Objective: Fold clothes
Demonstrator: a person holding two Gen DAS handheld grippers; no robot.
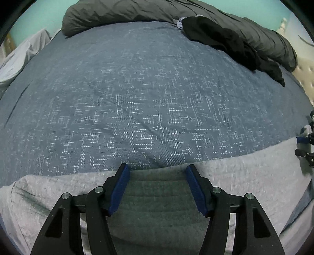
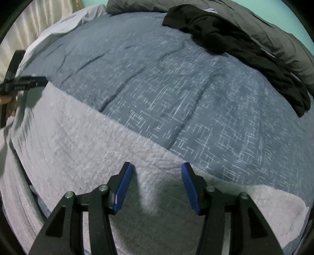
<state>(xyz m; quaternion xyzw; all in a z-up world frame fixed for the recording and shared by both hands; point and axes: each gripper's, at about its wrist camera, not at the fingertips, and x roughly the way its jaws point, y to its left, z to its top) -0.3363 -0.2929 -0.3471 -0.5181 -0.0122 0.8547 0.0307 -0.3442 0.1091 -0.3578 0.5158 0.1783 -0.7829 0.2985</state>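
1. Grey fleece garment (image 2: 82, 149) — fuzzy, ribbed in soft bands — lay flat along the near edge of the bed.
2. Blue quilt (image 1: 137, 94), woven with pale crosshatch threads, lay beneath it.
3. Left gripper (image 1: 157, 188) and right gripper (image 2: 156, 186) hovered over the fleece, blue pads spread apart, gripping nothing.
4. Crumpled black cloth (image 2: 235, 45) sat against a dark duvet roll (image 1: 125, 13).

The grey garment (image 1: 245, 176) runs off the near edge in both views, so its full shape is hidden. In the left wrist view the right gripper (image 1: 306, 143) is cut by the right edge and blurred. In the right wrist view the left gripper (image 2: 23, 83) is smeared at the left edge. The far duvet (image 2: 274, 35) is cropped.
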